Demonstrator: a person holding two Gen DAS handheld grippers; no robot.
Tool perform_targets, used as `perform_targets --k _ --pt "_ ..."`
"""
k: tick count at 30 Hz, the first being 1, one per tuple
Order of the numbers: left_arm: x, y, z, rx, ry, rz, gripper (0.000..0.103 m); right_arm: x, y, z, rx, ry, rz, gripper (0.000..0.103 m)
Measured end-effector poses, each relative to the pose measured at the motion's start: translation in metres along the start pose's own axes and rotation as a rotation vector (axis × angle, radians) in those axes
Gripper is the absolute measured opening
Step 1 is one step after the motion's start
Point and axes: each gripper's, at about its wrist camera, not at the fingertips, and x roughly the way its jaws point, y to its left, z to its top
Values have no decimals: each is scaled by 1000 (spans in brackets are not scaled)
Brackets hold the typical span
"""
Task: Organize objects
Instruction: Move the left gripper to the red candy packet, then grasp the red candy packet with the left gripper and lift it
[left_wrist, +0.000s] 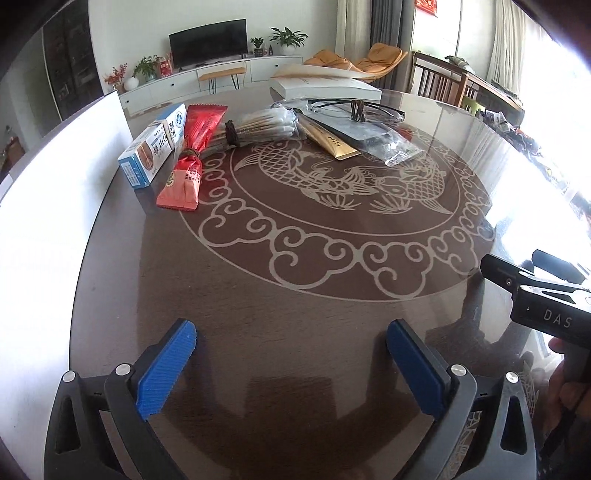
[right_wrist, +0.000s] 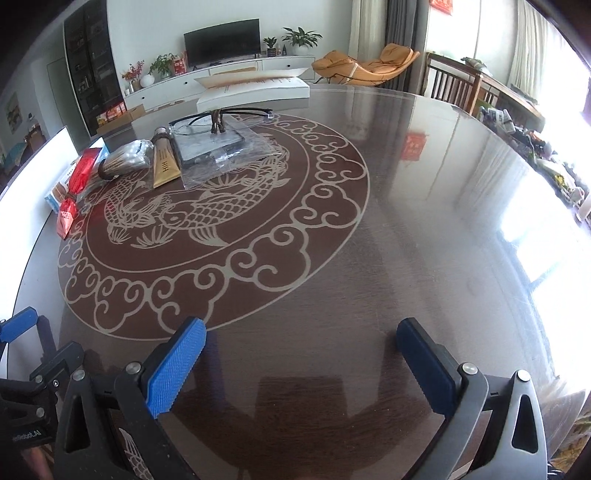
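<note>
I've got both grippers low over the round table (left_wrist: 295, 314), pointing down at bare dark wood near its front edge. Left gripper (left_wrist: 291, 363): jaws wide, nothing btwn the blue pads (left_wrist: 166, 365). Right gripper (right_wrist: 301, 363): jaws wide too, empty.

Objects sit in a row at the far left of the fish pattern, well apart from both grippers: blue-white box (left_wrist: 153, 146), red packet (left_wrist: 188, 158) w/ a band round its middle just beside it, banded bundle of sticks (left_wrist: 258, 127), gold tube (left_wrist: 332, 142), clear bag (left_wrist: 373, 138) w/ a dark flat item inside, glasses (left_wrist: 354, 107) on top. White box (left_wrist: 325, 86) behind them.
</note>
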Motion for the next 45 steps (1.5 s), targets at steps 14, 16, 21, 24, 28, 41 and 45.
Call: perform_targets --k 14,16,21,24,28,41,45 --pt "19 62 106 -121 -44 55 103 0 0 -1 1 0 -2 103" --pt "41 76 124 -160 -15 65 103 0 0 -1 1 0 -2 103" --pt "73 90 142 -186 33 44 45 0 1 -1 1 0 -2 103" --pt "70 88 135 -180 28 28 19 1 1 -1 1 -1 -2 103" --pt "41 71 98 -185 19 11 19 1 1 -1 1 -1 -2 103" --pt "14 43 27 -23 -15 111 91 1 1 -1 -1 0 0 103" --pt "21 61 27 -82 6 56 103 1 2 -1 -3 0 3 103"
